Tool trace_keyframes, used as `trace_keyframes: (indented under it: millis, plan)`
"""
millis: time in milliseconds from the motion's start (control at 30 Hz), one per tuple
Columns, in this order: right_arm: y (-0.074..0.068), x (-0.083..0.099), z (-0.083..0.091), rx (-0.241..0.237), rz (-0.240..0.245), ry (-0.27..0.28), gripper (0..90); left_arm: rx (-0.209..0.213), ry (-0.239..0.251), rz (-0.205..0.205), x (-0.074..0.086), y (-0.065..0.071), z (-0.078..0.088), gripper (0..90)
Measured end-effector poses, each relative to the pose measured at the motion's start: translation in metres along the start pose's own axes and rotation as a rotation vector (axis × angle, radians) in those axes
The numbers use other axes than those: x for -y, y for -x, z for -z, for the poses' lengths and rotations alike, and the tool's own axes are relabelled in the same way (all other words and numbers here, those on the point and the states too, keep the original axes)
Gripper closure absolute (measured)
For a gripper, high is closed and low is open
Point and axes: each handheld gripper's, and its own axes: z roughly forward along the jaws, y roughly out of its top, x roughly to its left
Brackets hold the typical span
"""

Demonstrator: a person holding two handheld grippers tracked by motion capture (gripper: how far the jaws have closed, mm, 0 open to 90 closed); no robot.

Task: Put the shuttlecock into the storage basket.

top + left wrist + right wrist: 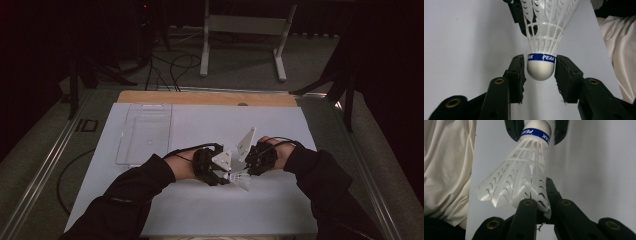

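One white plastic shuttlecock [541, 37] with a blue band was there, above the white table top [280, 125]. Two handheld grippers met at it: the left gripper [224, 176] at its rounded cork, the right gripper [245, 172] at its skirt. One clear plastic tray [145, 132] lay on the table top, well left of the shuttlecock. One white metal frame [245, 30] stood on the floor beyond the table top's far edge.

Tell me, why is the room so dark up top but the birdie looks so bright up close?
In the high view the surroundings are dim and only the white table catches light. In the left gripper view the shuttlecock is sharp and evenly lit, with a soft shine on its cork. In the right gripper view its skirt glows pale, while the near jaws look dark and slightly soft.
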Motion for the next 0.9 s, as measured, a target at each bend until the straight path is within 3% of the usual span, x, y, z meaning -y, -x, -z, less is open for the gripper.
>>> trace_keyframes:
  millis: [67,400,433,467,500,533,567,600,633,667,700,767,833,867,900]
  plan:
    - [0.000,0.000,0.000,-0.001,0.001,0.001,90.0,0.007,0.000,0.001,0.000,0.000,-0.001,64.1]
    - [-0.001,-0.001,-0.001,0.006,-0.007,0.009,88.3,0.042,-0.023,-0.021,-0.001,-0.002,0.000,65.8]
    - [-0.002,-0.001,-0.001,0.018,-0.016,0.011,82.0,0.052,-0.027,-0.018,0.000,-0.004,0.000,65.8]
    - [-0.002,-0.001,-0.001,0.018,-0.016,0.011,82.0,0.052,-0.027,-0.018,0.000,-0.004,0.000,65.8]
    - [-0.003,-0.002,0.000,0.035,-0.014,0.016,70.5,0.052,-0.036,-0.021,0.000,-0.004,0.001,65.8]
    - [-0.003,-0.002,0.000,0.035,-0.014,0.016,70.5,0.059,-0.032,-0.013,0.001,-0.004,0.001,65.8]
    - [-0.003,-0.002,0.001,0.031,-0.030,0.026,58.6,0.063,-0.031,-0.014,0.002,-0.005,0.002,65.8]
    - [-0.003,-0.002,0.001,0.031,-0.030,0.026,58.6,0.059,-0.033,-0.009,0.002,-0.005,0.002,65.8]
    - [0.000,-0.001,0.001,0.029,-0.070,0.028,49.2,0.072,-0.039,0.001,0.003,-0.006,0.003,65.8]
    - [0.000,-0.001,0.001,0.029,-0.070,0.028,49.2,0.075,-0.040,0.004,0.003,-0.006,0.004,65.8]
    - [0.001,0.000,0.001,0.037,-0.096,0.034,41.1,0.080,-0.052,0.031,0.003,-0.007,0.005,65.8]
    - [0.002,0.000,0.000,0.038,-0.106,0.034,37.5,0.088,-0.056,0.038,0.004,-0.007,0.006,65.8]
    - [0.000,0.000,0.000,0.060,-0.098,0.040,29.9,0.109,-0.061,0.060,0.006,-0.009,0.008,65.8]
    - [0.000,0.001,0.000,0.067,-0.093,0.037,21.4,0.107,-0.068,0.070,0.007,-0.010,0.009,65.8]
    - [0.000,0.001,0.000,0.067,-0.093,0.037,21.4,0.107,-0.068,0.070,0.007,-0.010,0.009,65.8]
